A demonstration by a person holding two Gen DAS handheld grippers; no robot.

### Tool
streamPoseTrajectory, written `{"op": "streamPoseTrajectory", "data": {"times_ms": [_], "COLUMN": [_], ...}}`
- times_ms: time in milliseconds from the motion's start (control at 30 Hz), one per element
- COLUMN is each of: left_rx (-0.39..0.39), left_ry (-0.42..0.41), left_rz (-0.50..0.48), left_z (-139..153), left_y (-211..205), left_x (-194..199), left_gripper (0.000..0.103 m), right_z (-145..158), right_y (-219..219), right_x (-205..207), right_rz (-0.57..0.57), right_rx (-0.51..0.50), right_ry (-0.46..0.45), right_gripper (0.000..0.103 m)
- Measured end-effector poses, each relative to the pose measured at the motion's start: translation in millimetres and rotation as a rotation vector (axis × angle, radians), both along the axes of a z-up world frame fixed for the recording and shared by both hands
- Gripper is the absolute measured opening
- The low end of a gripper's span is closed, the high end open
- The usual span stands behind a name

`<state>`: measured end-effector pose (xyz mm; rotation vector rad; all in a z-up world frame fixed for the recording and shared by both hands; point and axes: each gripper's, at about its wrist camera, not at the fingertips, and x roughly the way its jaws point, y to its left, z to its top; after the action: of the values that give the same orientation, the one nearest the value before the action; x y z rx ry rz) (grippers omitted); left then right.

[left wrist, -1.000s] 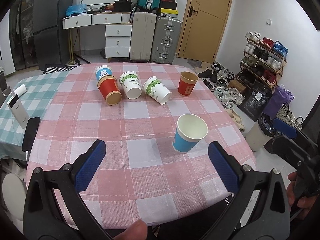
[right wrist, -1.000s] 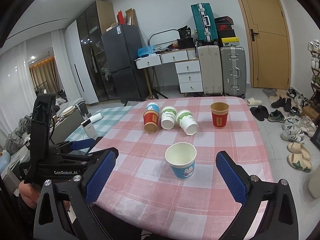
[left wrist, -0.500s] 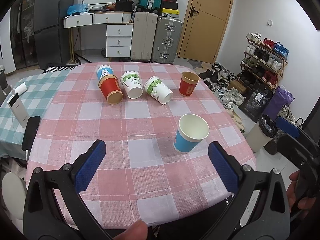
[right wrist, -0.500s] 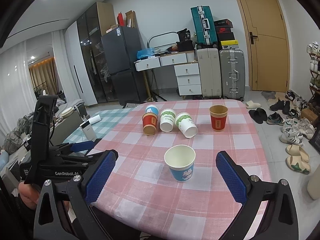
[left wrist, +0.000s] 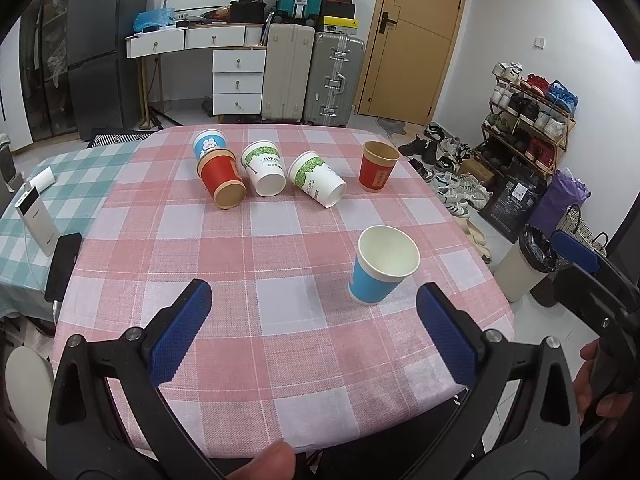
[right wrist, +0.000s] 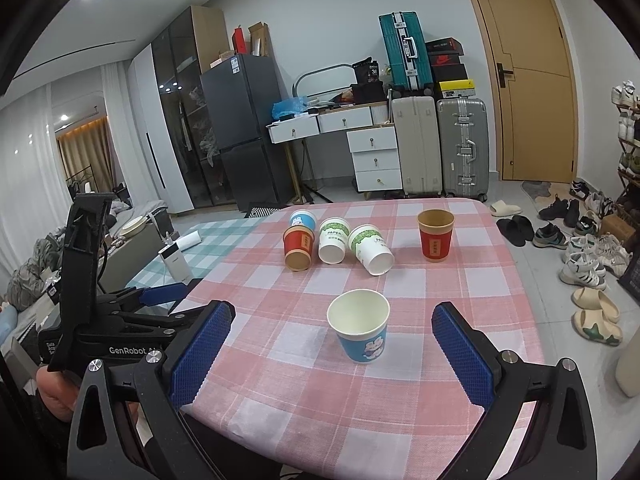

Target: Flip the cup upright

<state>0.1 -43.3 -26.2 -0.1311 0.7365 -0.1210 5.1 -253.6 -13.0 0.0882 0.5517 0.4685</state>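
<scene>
A blue paper cup (left wrist: pixel 380 268) (right wrist: pixel 361 328) stands upright near the front right of the pink checked table (left wrist: pixel 256 248) (right wrist: pixel 440 280). A red cup (left wrist: pixel 377 166) (right wrist: pixel 435 236) stands upright at the back right. Three cups lie on their sides at the back: a red one (left wrist: pixel 222 180) (right wrist: pixel 298 246) and two white-and-green ones (left wrist: pixel 266 168) (left wrist: pixel 318 178) (right wrist: pixel 333 240) (right wrist: pixel 370 249). A blue cup (left wrist: pixel 209 143) (right wrist: pixel 303 219) sits behind the red lying cup. My left gripper (left wrist: pixel 316 328) and right gripper (right wrist: pixel 330 354) are open and empty, above the table's front edge.
A power bank (left wrist: pixel 36 220) and a phone (left wrist: pixel 64 264) lie on the green checked table to the left. Suitcases (left wrist: pixel 312 72), drawers and a door stand behind. A shoe rack (left wrist: pixel 528 120), bags and a bin (left wrist: pixel 528 260) stand right of the table.
Both grippers have drawn slightly back and up from the table, staying open. The cups have not moved.
</scene>
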Motion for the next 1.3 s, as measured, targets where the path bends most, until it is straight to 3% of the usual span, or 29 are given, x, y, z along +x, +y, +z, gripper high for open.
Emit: {"op": "streamPoseTrajectory", "data": {"times_ms": [1300], "left_rx": [0.013], "left_ry": [-0.012], "left_rz": [-0.014], "left_z": [3.9], "left_y": [-3.0], "left_x": [0.7], "left_gripper": [0.102], "right_z": [-3.7], "right_y": [-2.2], "right_x": [4.7], "right_rz": [-0.009], "right_rx": [0.013], "right_ry": [0.006], "right_gripper": [0.103]}}
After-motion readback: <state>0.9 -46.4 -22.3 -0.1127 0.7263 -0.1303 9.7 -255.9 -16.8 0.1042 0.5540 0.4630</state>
